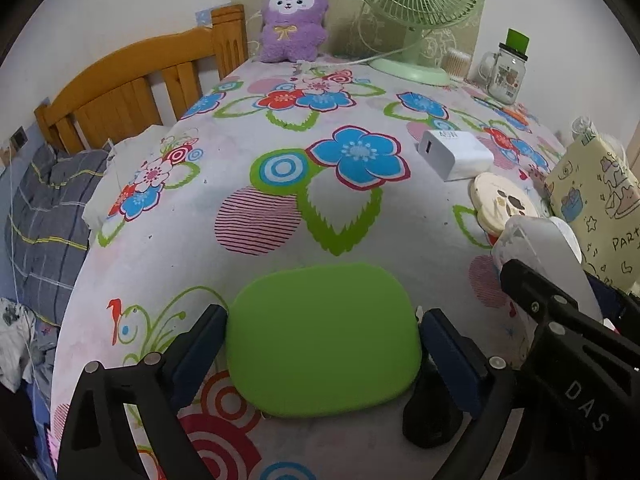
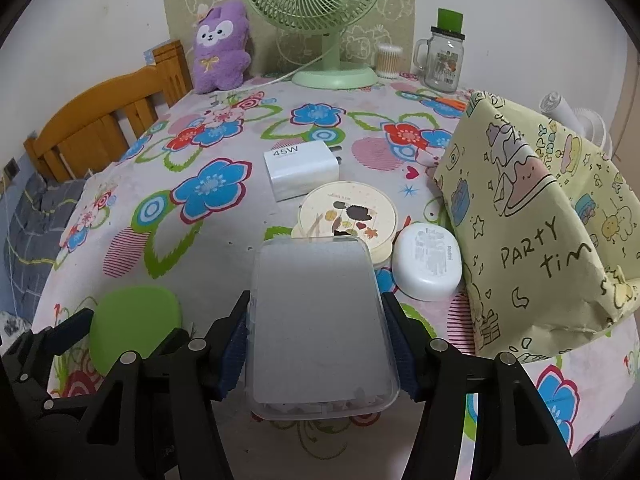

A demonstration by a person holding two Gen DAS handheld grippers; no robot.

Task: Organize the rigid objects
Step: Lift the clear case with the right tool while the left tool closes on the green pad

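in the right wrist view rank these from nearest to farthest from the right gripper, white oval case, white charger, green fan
From the right gripper:
1. White oval case, just ahead, to the right.
2. White charger, mid-table, slightly left.
3. Green fan, at the far edge by the wall.

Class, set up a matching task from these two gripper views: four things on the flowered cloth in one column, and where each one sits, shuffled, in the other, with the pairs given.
Things:
1. green pad
2. clear box
3. white charger
4. glass mug

Places:
A. at the back, right of the fan
B. between the right gripper fingers
C. lying free behind the round coaster
D. between the left gripper fingers

Pairs: 1-D, 2-B, 3-C, 4-A
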